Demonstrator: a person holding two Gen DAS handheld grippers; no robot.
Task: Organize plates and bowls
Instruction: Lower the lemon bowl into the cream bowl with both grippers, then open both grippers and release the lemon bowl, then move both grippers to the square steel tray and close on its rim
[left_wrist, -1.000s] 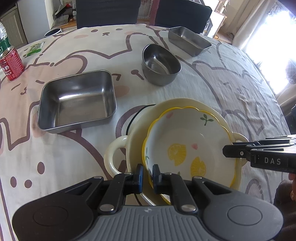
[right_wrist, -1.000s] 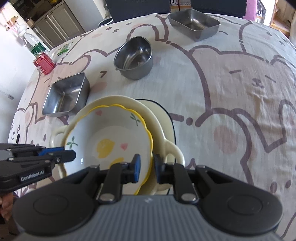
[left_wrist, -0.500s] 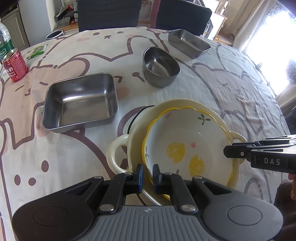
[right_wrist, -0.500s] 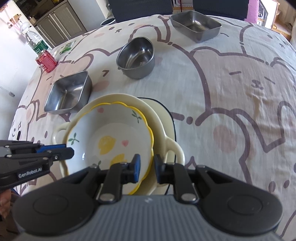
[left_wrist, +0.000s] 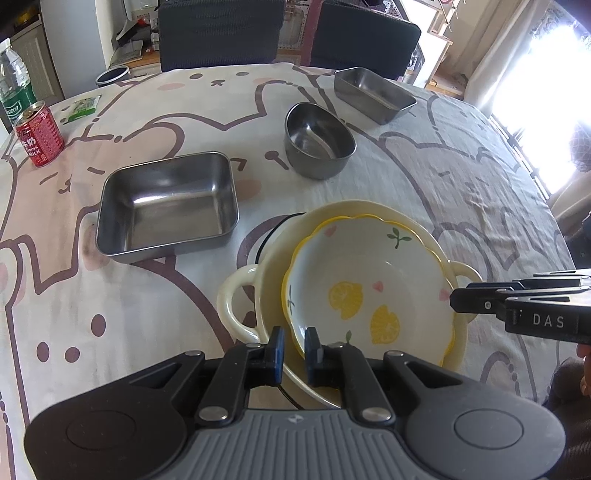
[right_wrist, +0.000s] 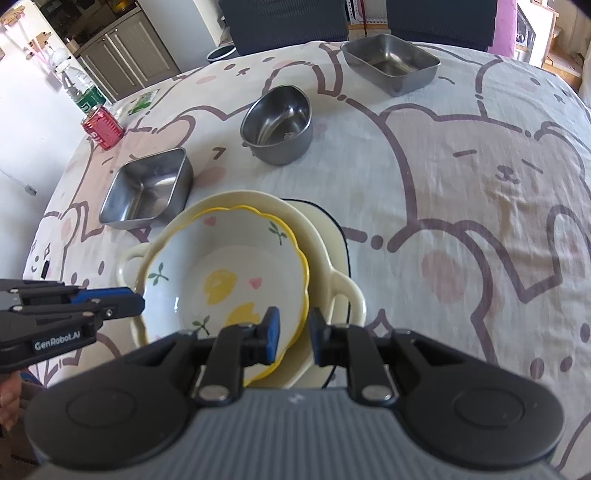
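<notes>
A white lemon-print bowl with a wavy yellow rim (left_wrist: 369, 280) (right_wrist: 229, 273) sits inside a cream two-handled dish (left_wrist: 236, 302) (right_wrist: 347, 291), which rests on a cream plate with a dark rim (right_wrist: 332, 236). My left gripper (left_wrist: 294, 349) has its jaws closed to a narrow gap around the lemon bowl's near rim. My right gripper (right_wrist: 294, 334) straddles the bowl's opposite rim with a wider gap between its pads. Each gripper shows in the other's view, the right (left_wrist: 458, 295) and the left (right_wrist: 136, 301).
On the bear-print tablecloth stand a square steel tray (left_wrist: 166, 210) (right_wrist: 147, 192), a deep steel bowl (left_wrist: 317, 140) (right_wrist: 280, 125) and a steel loaf tin (left_wrist: 373, 92) (right_wrist: 391, 66). A red can (left_wrist: 38, 134) (right_wrist: 103, 127) and a bottle (left_wrist: 14, 92) stand far left.
The lemon bowl has come down and settled level inside the cream dish. My right gripper's jaws have opened wider around its rim. The left gripper looks unchanged.
</notes>
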